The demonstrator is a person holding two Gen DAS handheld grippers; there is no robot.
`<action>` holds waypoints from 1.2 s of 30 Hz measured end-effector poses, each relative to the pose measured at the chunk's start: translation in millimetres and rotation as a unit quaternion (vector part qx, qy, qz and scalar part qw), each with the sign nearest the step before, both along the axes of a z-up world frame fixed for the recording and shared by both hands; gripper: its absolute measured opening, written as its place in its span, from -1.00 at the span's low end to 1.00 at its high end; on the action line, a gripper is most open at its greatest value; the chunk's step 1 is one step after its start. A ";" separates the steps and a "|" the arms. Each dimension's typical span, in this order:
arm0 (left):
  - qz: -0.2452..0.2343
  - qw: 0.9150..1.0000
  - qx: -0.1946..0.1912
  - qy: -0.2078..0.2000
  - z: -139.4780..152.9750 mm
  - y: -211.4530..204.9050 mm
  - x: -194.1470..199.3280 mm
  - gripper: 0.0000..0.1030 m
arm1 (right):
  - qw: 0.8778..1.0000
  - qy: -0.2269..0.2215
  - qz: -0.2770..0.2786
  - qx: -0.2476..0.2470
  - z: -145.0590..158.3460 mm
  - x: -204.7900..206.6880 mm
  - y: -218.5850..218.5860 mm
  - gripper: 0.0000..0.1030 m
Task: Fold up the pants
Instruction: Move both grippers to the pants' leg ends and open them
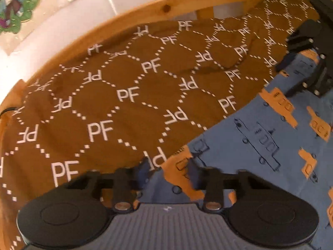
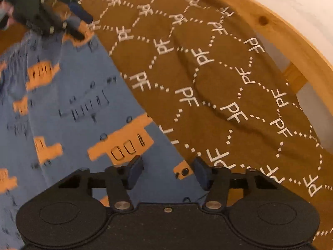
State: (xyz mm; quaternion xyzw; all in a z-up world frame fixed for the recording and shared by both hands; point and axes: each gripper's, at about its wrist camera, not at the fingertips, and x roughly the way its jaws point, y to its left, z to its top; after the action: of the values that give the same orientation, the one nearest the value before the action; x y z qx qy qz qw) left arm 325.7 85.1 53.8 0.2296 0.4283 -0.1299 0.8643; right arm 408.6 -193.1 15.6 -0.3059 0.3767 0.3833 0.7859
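Observation:
Blue pants (image 1: 260, 145) printed with orange vehicles lie flat on a brown bedspread (image 1: 124, 95). My left gripper (image 1: 168, 169) straddles the pants' edge at one corner, its jaws apart and an orange patch of cloth lying between the pads. In the right wrist view the pants (image 2: 72, 104) run along the left side, and my right gripper (image 2: 168, 173) stands open over their edge with flat cloth between its fingers. Each gripper shows in the other's view: the right gripper (image 1: 291, 74) at the far corner, the left gripper (image 2: 80, 24) at the top left. The picture is blurred.
The brown bedspread (image 2: 218, 79), patterned with white letters, has soft wrinkles. A wooden bed rail (image 1: 145, 6) curves around it, with the same rail (image 2: 291, 41) and a white wall behind. A picture (image 1: 16, 6) hangs on the wall. A hand (image 2: 4, 12) holds the left gripper.

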 end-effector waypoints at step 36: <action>0.126 0.980 -0.137 -0.075 44.4 39.5 28.4 0.29 | 0.988 -0.126 -0.067 0.060 48.9 53.7 28.9 0.22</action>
State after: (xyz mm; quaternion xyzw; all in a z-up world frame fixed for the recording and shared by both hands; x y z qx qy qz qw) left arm 354.1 124.6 98.2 0.0622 0.3664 -0.0599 0.9265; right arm 462.3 -164.2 64.5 -0.2787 0.2707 0.3103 0.8676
